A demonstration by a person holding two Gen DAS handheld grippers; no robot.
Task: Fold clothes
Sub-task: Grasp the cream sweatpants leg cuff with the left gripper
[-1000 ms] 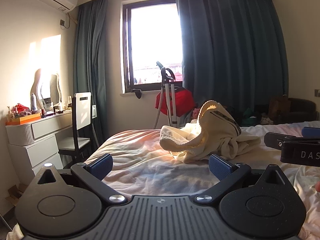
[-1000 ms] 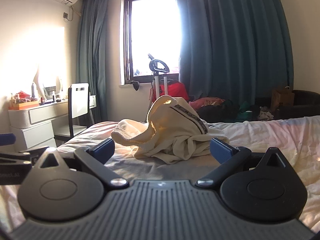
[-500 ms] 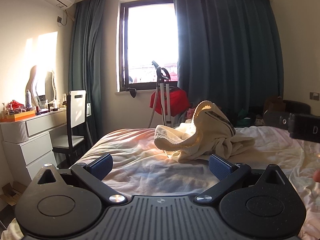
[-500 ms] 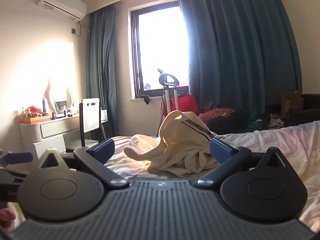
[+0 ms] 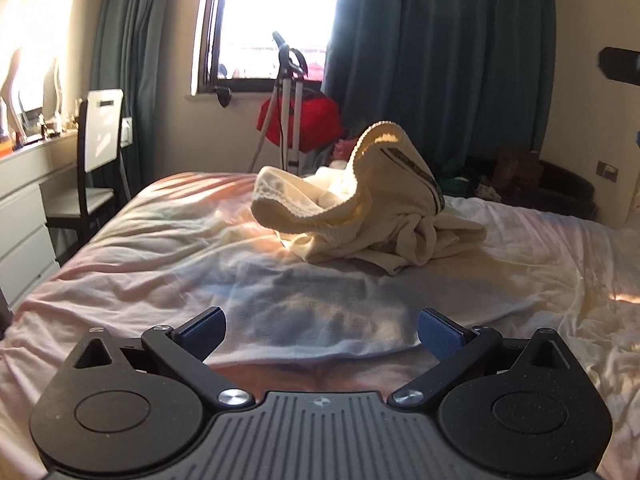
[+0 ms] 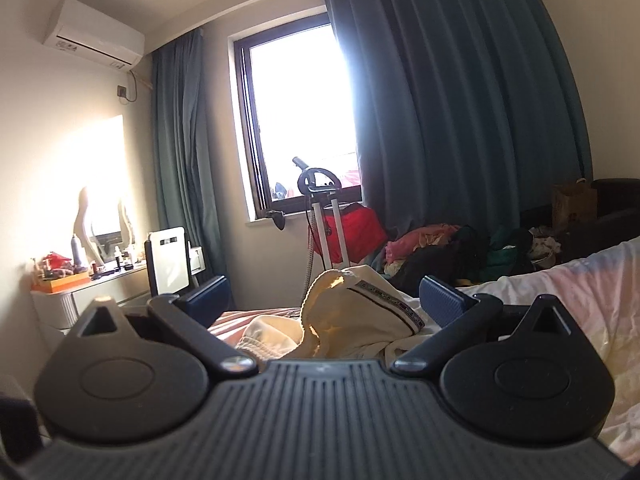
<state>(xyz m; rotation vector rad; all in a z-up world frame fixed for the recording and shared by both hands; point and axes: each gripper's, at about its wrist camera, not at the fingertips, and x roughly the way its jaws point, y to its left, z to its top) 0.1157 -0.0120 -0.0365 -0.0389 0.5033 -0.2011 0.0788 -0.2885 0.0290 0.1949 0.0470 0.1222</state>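
Left wrist | left gripper (image 5: 322, 330) wide, empty | right gripper (image 6: 322, 294) wide, empty | garment (image 5: 372, 208) crumpled on bed (image 5: 160, 248)

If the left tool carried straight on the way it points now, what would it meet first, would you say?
Most likely the cream garment bunched on the bed. The left tool is open and empty, with only bare sheet before the pile. Depth is hard to judge, so it might graze the sheet first.
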